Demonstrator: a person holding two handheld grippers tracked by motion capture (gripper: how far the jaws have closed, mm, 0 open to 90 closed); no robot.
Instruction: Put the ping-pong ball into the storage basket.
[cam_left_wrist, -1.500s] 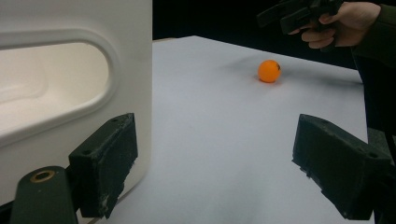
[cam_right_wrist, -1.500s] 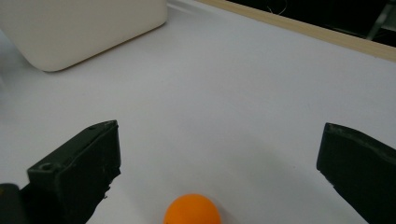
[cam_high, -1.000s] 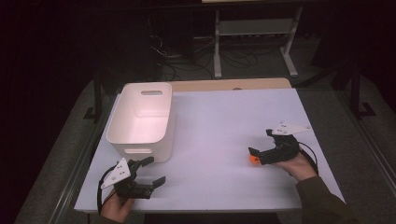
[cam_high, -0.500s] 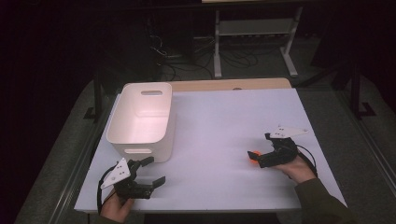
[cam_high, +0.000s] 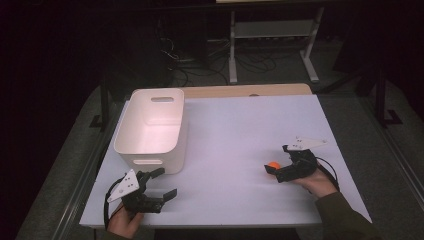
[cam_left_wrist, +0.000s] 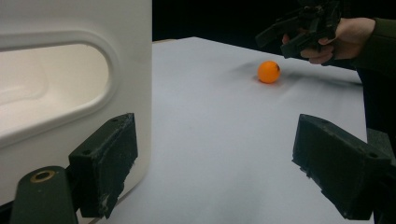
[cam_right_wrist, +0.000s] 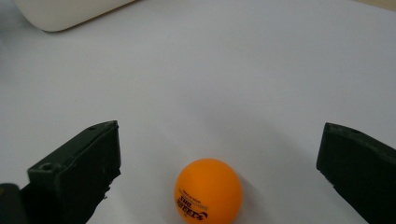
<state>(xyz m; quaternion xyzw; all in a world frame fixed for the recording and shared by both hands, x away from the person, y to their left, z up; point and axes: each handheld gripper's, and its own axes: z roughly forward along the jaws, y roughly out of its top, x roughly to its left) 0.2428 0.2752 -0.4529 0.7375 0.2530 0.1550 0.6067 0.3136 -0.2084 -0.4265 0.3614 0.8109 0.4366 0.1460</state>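
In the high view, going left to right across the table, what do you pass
Left gripper → white bin → orange ball → right gripper, its jaws open around the ball.

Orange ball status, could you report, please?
Right gripper open, straddling orange ball on table. Left gripper open beside white bin. Nothing between.
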